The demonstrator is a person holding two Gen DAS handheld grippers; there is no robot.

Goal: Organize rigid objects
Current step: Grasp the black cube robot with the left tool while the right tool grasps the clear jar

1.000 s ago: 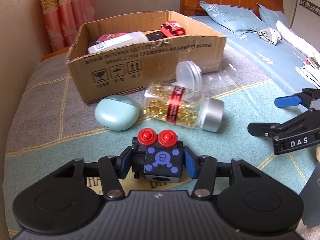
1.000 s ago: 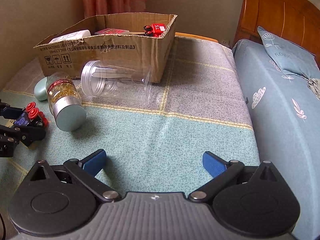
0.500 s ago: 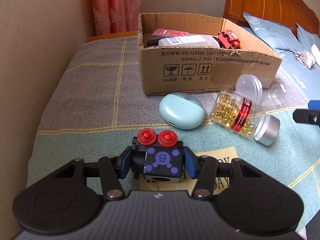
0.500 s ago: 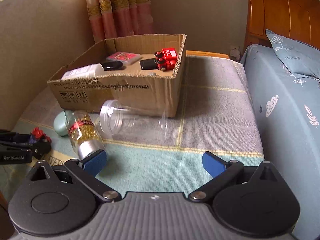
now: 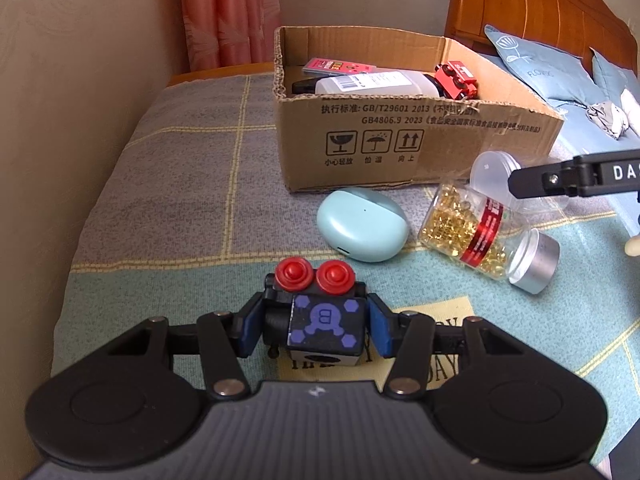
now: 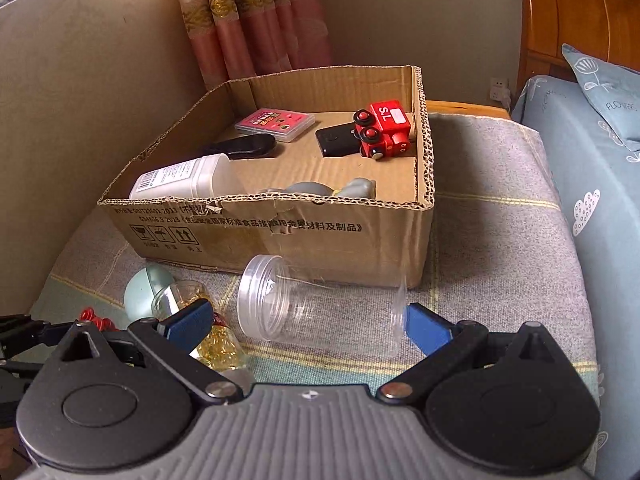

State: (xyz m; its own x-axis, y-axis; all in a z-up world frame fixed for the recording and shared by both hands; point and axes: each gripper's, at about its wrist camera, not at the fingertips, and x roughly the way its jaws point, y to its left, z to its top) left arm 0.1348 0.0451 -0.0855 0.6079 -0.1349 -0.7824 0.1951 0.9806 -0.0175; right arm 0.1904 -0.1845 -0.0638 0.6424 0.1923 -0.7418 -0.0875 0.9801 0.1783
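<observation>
My left gripper (image 5: pixel 316 326) is shut on a black toy block (image 5: pixel 326 324) with purple markings and two red knobs, held above the blanket short of the cardboard box (image 5: pixel 400 136). My right gripper (image 6: pixel 308 318) is open, its fingers on either side of a clear empty plastic jar (image 6: pixel 320 308) lying on its side before the box (image 6: pixel 280 232). A capsule bottle (image 5: pixel 488 236) with a silver cap and a mint oval case (image 5: pixel 362 230) lie beside the box. The capsule bottle (image 6: pixel 216 340) shows partly behind my right gripper's left finger.
The box holds a white bottle (image 6: pixel 184 180), a red toy train (image 6: pixel 382 128), a pink card case (image 6: pixel 276 122), black items and a grey object. A wall (image 5: pixel 60 120) runs along the left. A blue bed with pillows (image 6: pixel 608 152) lies to the right.
The left gripper carried the toy block closer to the box. The right gripper rose and moved forward until its open fingers came to either side of the clear jar.
</observation>
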